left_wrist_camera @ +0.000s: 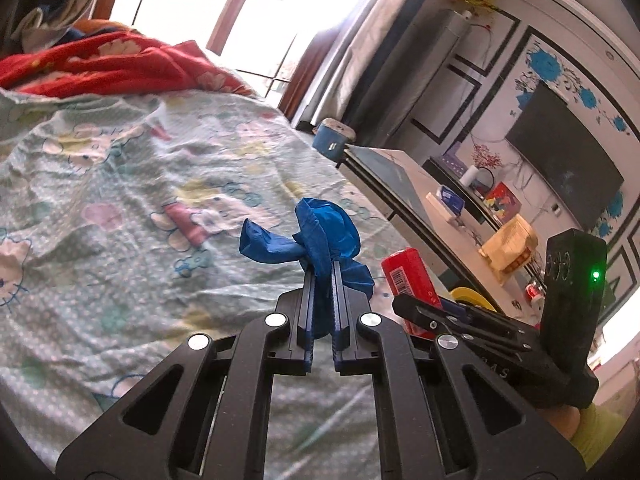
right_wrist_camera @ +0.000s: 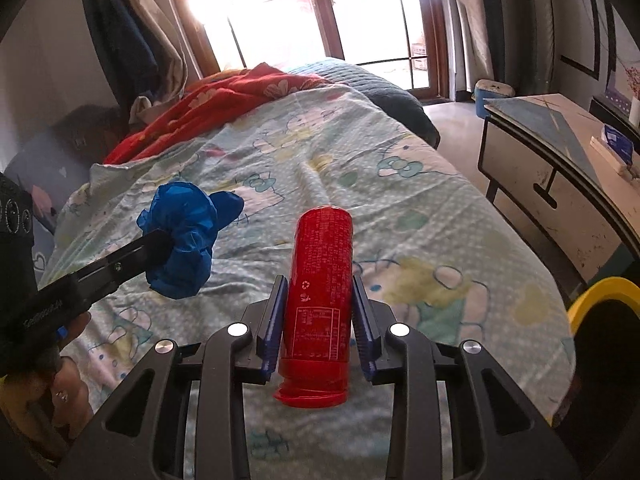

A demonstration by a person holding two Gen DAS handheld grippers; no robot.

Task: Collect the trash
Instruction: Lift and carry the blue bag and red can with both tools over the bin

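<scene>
A crumpled blue plastic bag [left_wrist_camera: 320,236] is pinched between the blue pads of my left gripper [left_wrist_camera: 323,268], lifted above the bed. In the right wrist view the same blue bag [right_wrist_camera: 184,240] hangs at the left, on the tip of the left gripper [right_wrist_camera: 160,246]. My right gripper [right_wrist_camera: 319,284] is shut on a red can [right_wrist_camera: 320,276], which lies lengthwise between the fingers with its cap end toward the camera. From the left wrist the red can [left_wrist_camera: 404,276] shows at the right, held by the right gripper [left_wrist_camera: 424,312].
Below both grippers lies a bed with a pale cartoon-print sheet [right_wrist_camera: 360,184] and a red floral blanket [right_wrist_camera: 224,100] near the window. A yellow-rimmed bin [right_wrist_camera: 604,296] stands at the bed's right edge. A low white table [right_wrist_camera: 560,152] and a blue stool [right_wrist_camera: 492,94] stand further right.
</scene>
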